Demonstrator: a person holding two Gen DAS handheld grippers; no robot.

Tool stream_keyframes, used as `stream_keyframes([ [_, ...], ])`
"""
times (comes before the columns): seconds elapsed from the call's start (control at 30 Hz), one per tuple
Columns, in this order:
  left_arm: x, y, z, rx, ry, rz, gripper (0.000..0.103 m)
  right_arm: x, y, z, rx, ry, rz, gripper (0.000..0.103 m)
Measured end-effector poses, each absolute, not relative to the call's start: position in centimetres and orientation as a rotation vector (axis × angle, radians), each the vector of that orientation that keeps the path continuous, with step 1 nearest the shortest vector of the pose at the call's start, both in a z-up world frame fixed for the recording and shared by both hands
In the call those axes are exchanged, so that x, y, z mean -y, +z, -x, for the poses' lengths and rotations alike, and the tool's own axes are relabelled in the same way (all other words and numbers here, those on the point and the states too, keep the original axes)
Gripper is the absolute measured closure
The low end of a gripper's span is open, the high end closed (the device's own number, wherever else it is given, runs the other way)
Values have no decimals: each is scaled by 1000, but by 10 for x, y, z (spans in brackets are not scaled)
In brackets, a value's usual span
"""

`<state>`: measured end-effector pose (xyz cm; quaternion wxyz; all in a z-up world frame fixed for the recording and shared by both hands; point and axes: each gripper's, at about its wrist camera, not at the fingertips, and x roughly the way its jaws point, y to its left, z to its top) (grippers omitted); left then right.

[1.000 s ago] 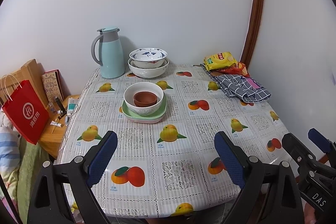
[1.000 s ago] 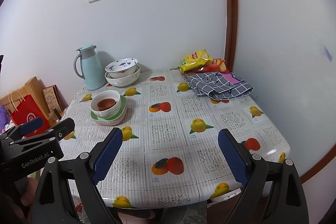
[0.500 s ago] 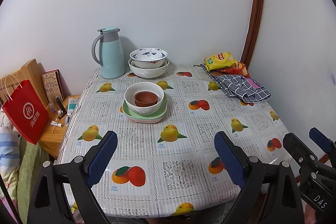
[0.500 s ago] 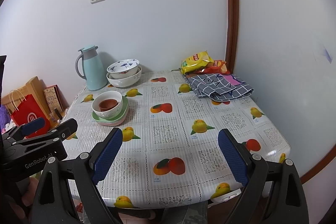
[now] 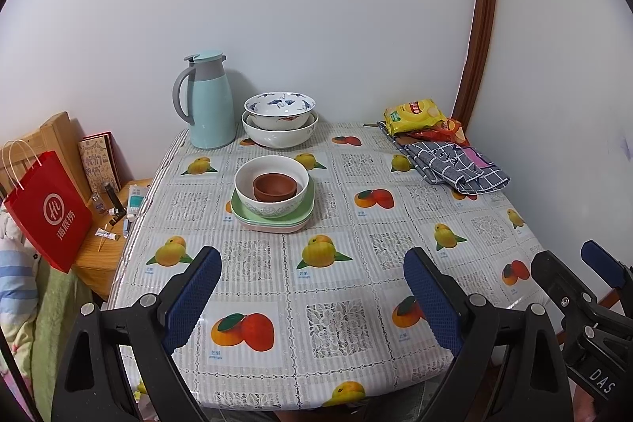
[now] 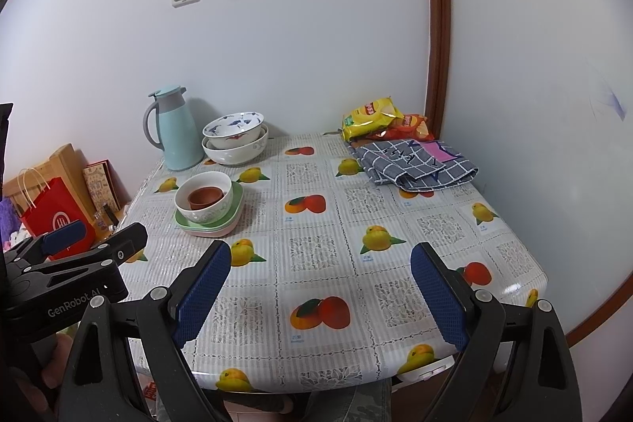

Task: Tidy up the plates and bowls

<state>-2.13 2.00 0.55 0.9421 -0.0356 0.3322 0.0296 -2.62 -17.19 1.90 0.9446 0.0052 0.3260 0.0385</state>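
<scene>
A small brown bowl (image 5: 275,187) sits inside a white bowl (image 5: 271,192) on stacked green and pink plates (image 5: 273,220) mid-table; the stack also shows in the right wrist view (image 6: 209,214). Two nested white bowls, the upper with blue pattern (image 5: 279,105), the lower larger (image 5: 280,133), stand at the back by the wall, also in the right wrist view (image 6: 234,137). My left gripper (image 5: 312,293) is open and empty over the table's near edge. My right gripper (image 6: 320,287) is open and empty, to the right of the left one.
A light blue thermos jug (image 5: 205,101) stands at the back left. Snack bags (image 5: 419,115) and a checked grey cloth (image 5: 455,167) lie at the back right. A red paper bag (image 5: 47,212) and a wooden side stand (image 5: 107,256) sit left of the table (image 5: 395,244).
Both views have shifted very slightly; the grippers stay open and the dishes have not moved.
</scene>
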Motion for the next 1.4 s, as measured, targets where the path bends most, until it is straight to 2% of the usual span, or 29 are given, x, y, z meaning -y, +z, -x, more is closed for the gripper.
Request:
stream_keyframes([
  [1.4,-24,3,11,-681,78,69,9,164,10,12,-669,102,8,10],
])
